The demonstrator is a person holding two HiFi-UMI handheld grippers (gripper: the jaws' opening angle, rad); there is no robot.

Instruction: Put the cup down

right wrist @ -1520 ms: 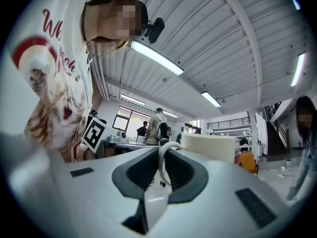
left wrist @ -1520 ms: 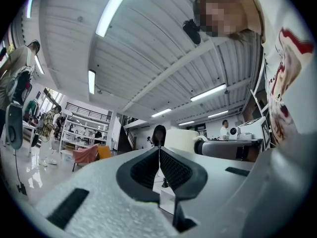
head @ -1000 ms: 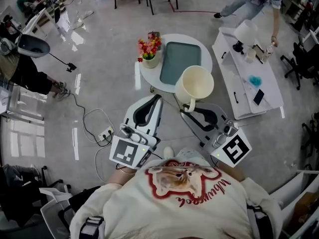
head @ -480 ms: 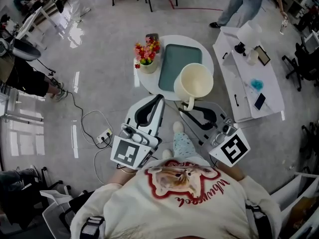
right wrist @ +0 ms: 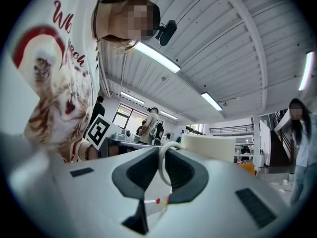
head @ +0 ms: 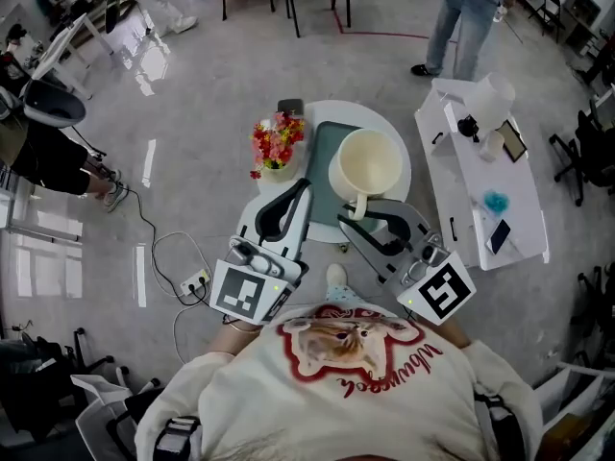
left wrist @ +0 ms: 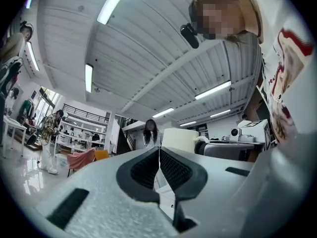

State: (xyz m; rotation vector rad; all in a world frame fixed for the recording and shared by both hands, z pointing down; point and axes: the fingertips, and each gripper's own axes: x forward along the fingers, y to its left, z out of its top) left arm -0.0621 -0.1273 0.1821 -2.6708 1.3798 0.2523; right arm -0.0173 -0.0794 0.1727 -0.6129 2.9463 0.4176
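Observation:
A large cream cup (head: 368, 164) is held up by its handle over the round white table (head: 399, 182), above the grey-green tray (head: 327, 161). My right gripper (head: 354, 212) is shut on the handle (right wrist: 162, 168); the cup's rim (right wrist: 210, 145) shows just beyond the jaws in the right gripper view. My left gripper (head: 306, 189) points at the table's near edge with its jaws closed together and nothing between them. The same cup (left wrist: 179, 140) appears past the left jaws in the left gripper view.
A pot of red and yellow flowers (head: 276, 148) stands on the table's left side. A dark phone (head: 290, 108) lies at its far edge. A long white bench (head: 485, 190) with a lamp and small items is to the right. A person stands beyond it.
The table, tray and flowers have come closer under both grippers, as I stepped forward. The cup now hangs over the tray's right part instead of off the table's near edge.

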